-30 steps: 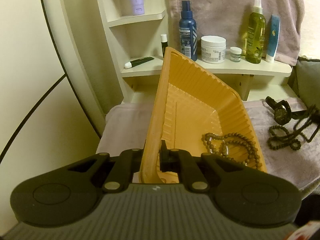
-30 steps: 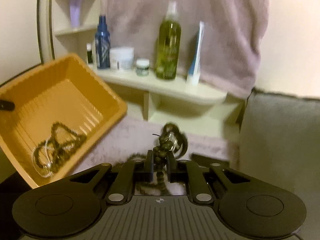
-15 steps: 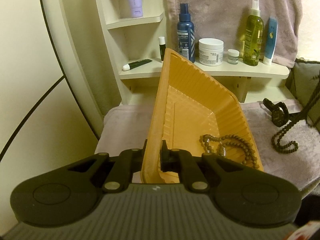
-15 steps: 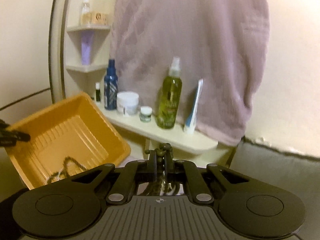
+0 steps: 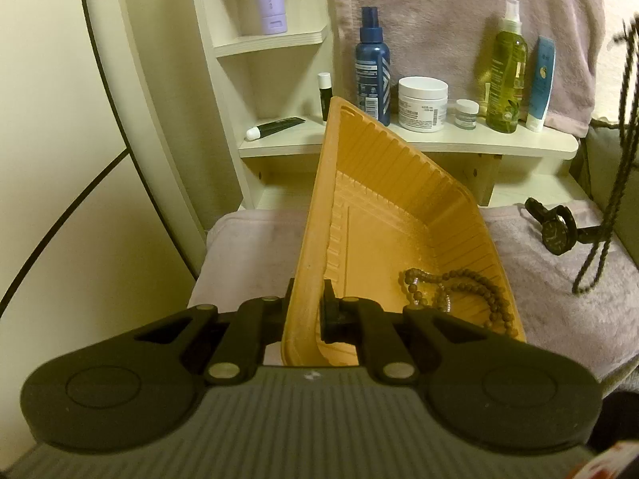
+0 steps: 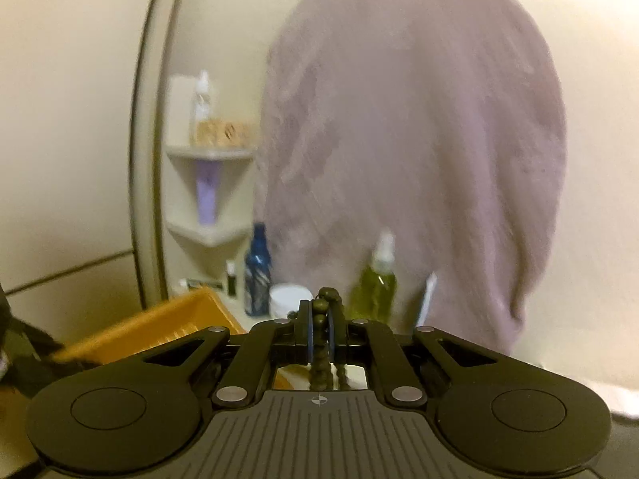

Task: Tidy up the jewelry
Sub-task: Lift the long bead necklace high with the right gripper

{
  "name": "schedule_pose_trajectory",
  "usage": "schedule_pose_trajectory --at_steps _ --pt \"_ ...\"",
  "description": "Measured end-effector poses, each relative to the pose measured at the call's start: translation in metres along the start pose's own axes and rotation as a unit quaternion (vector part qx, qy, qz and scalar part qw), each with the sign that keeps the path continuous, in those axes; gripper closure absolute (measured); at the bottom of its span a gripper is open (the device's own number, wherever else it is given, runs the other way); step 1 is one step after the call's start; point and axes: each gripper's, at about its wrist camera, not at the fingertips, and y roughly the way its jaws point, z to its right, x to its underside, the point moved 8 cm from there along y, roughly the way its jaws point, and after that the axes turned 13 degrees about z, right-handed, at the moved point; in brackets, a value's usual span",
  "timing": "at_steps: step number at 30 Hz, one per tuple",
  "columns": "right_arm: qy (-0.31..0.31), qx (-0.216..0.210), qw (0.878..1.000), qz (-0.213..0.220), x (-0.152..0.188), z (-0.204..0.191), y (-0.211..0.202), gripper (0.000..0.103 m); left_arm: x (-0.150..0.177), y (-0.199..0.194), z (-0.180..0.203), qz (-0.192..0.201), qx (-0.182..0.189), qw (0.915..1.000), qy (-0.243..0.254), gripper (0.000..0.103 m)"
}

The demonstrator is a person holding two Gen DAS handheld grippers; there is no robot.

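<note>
My left gripper [image 5: 305,311] is shut on the near rim of an orange plastic tray [image 5: 383,215] and holds it tilted up on its side. A brown bead necklace [image 5: 455,293] lies in the tray's low corner. My right gripper [image 6: 319,321] is shut on a dark bead necklace [image 6: 321,343] and holds it high in the air. The necklace also shows in the left wrist view [image 5: 615,159], hanging down in a long loop at the right. A black wristwatch [image 5: 557,229] lies on the lilac towel [image 5: 559,291] right of the tray. The tray's rim shows low left in the right wrist view [image 6: 159,327].
A cream shelf [image 5: 439,143] behind the tray holds a blue spray bottle [image 5: 373,68], a white jar [image 5: 422,103], a small jar [image 5: 466,113], a green spray bottle [image 5: 505,76] and a blue tube [image 5: 541,84]. A lilac towel hangs above [image 6: 419,159]. Corner shelves stand at the left.
My right gripper has lifted the dark bead necklace off the towel and raised it high, leaving the wristwatch behind. My left gripper has kept the tilted tray nearly still.
</note>
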Motion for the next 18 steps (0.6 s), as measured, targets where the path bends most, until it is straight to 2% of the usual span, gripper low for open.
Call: schedule_pose_trajectory --at_steps 11,14,18 --pt "0.024 -0.073 0.995 0.061 -0.060 -0.044 0.027 0.096 0.001 0.002 -0.003 -0.001 0.002 1.0000 -0.006 0.096" --pt "0.030 -0.095 0.993 0.058 -0.060 -0.059 0.038 0.096 0.002 0.002 -0.004 -0.001 0.002 1.0000 -0.008 0.096" --pt "0.062 -0.125 0.990 0.028 -0.040 -0.077 0.059 0.096 0.002 0.003 -0.004 -0.002 0.002 0.9999 -0.011 0.096"
